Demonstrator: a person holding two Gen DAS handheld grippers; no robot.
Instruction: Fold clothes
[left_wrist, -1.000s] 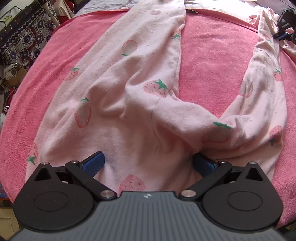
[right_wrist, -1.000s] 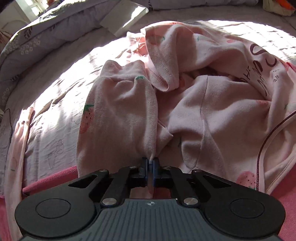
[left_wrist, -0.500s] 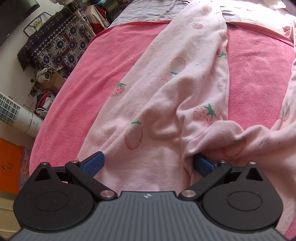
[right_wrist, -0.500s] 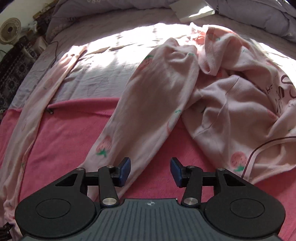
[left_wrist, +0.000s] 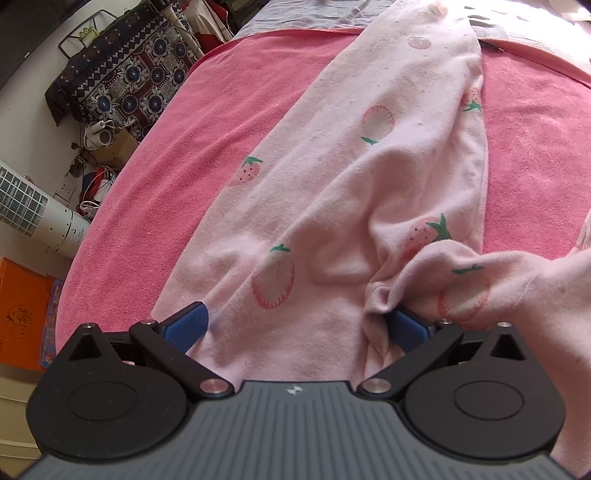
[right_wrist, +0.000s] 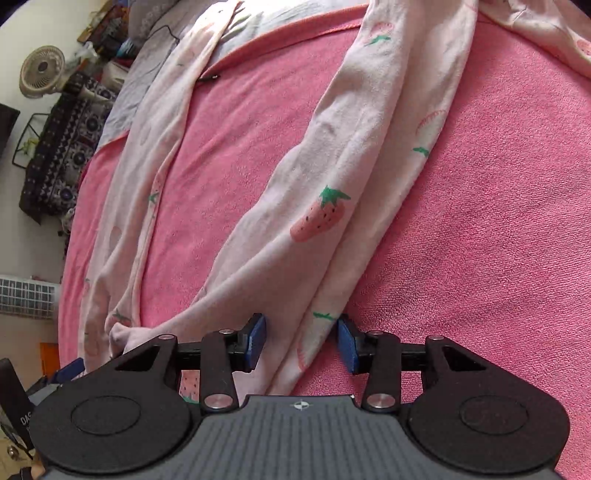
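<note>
— Looking along the left gripper (left_wrist: 297, 326), how do its fingers stand?
— Spread wide, blue pads apart, with the waist end of the pink strawberry pyjama trousers (left_wrist: 332, 206) lying between them; cloth bunches against the pad at 3 o'clock, but nothing is pinched.
— And which way do the trousers run?
— Lengthwise away from the gripper, toward 12 o'clock. One leg stretches from the waist up to the far edge of the pink blanket (left_wrist: 207, 122); the other leg peels off toward 3 o'clock.
— The right gripper (right_wrist: 301, 341)?
— Also parted, fingers straddling the near part of a trouser leg (right_wrist: 332, 206). That leg's long axis runs from 6 toward 1 o'clock across the blanket (right_wrist: 498, 221). The second leg lies at 10 o'clock, well apart from it.
— Anything farther off?
— At 10 o'clock in the left view, a patterned cloth (left_wrist: 122, 74) over furniture, and a white tower fan (left_wrist: 33, 218) at 9 o'clock.
</note>
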